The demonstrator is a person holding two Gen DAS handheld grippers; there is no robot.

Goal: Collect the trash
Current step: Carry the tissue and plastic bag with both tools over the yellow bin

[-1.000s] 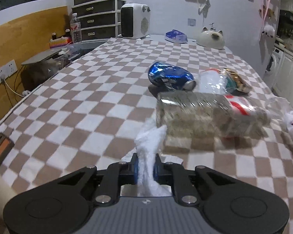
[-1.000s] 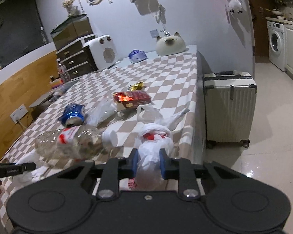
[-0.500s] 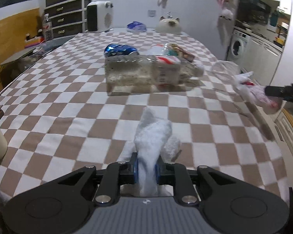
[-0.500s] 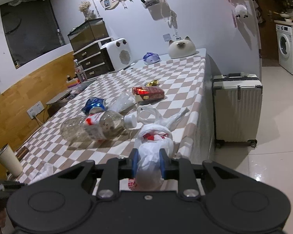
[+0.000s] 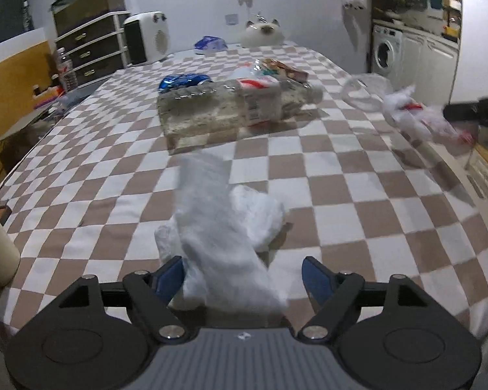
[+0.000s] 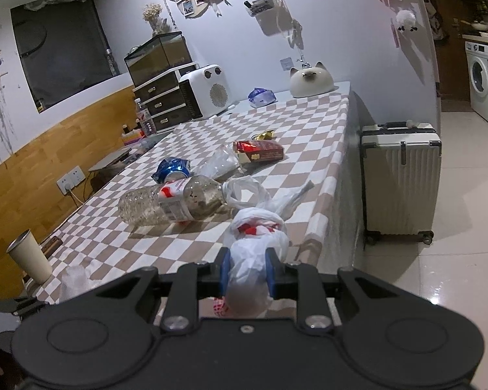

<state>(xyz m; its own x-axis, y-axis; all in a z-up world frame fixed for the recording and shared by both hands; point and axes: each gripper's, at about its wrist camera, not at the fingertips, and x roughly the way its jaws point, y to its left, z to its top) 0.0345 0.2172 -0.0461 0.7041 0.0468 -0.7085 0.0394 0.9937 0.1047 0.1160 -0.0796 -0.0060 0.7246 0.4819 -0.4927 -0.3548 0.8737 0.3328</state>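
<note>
**One wad let go, one bag still pinched**

One second ago the left tongs [image 5: 242, 276] pinched the crumpled white tissue wad [image 5: 221, 227]; now they are opening, the wad loose at lower centre over the checked bench [image 5: 358, 175]. The right tongs [image 6: 247, 273] still clamp the white plastic bag [image 6: 257, 247].

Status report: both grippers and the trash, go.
Left gripper opening, white tissue wad loose between its jaws. Right gripper shut on plastic bag. Bottle, blue can uncollected.
</note>
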